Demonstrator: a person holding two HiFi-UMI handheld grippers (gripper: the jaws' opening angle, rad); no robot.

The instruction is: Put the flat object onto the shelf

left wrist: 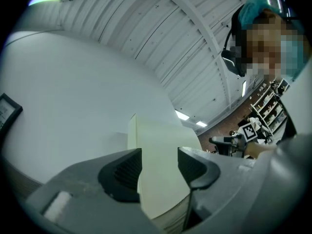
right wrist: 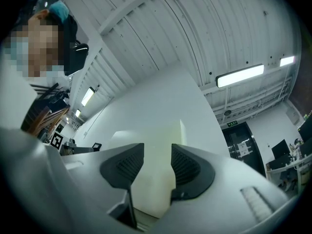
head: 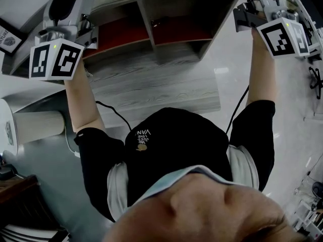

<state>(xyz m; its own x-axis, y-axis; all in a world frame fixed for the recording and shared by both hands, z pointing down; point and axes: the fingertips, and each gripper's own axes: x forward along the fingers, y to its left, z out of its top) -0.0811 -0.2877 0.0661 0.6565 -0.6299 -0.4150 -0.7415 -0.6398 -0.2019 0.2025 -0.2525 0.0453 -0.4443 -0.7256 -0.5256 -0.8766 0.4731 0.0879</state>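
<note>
Right gripper: dark ribbed fingers pressing on both faces of a pale cream flat object, which is standing upright between them. Ribbed ceiling showing above. Strip light glowing at right. Dark doorway showing lower right. Person looking in at upper left.

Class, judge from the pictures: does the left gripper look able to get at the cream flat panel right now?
Likely yes: the cream flat panel already stands between the left gripper's jaws, filling the gap, with nothing in front of it.
</note>
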